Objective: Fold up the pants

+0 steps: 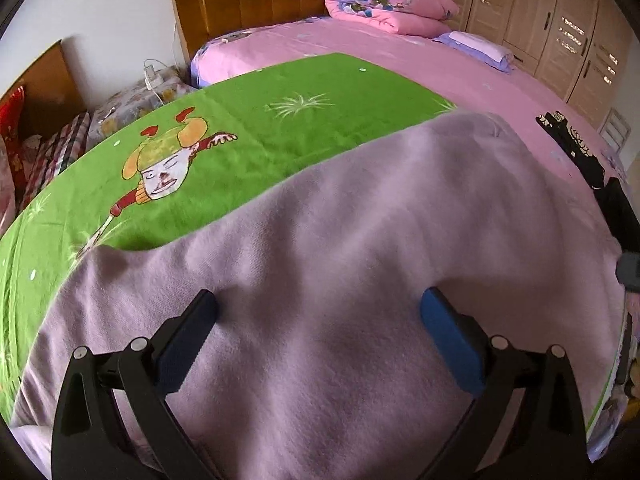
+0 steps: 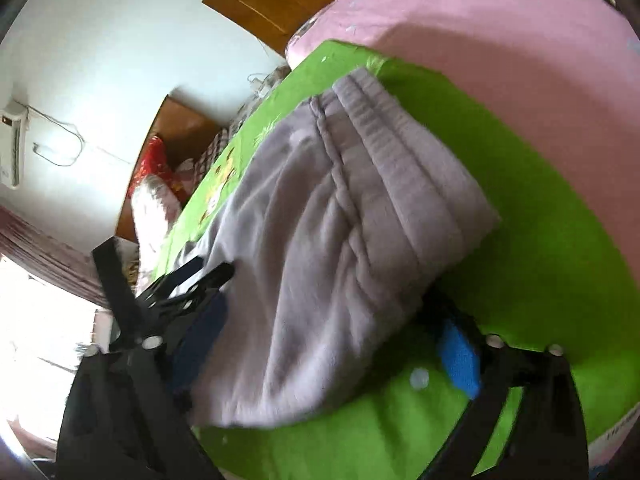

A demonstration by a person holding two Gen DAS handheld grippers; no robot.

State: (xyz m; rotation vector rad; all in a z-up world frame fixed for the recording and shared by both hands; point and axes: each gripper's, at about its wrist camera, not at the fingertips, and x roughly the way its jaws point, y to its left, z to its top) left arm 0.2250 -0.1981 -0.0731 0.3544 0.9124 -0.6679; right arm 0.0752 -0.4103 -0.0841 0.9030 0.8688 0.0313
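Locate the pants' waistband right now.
In the right wrist view the ribbed waistband of the lilac pants lies at the garment's far end, upper centre, on the green blanket near the pink bedsheet.

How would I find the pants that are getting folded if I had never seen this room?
Look at the big bed with the pink sheet. Across its near end lies a bright green blanket with a cartoon figure printed on it. The pants are spread on top of that blanket: soft, fuzzy and pale lilac-grey, with no pattern, unlike the folded pink quilt up by the headboard.
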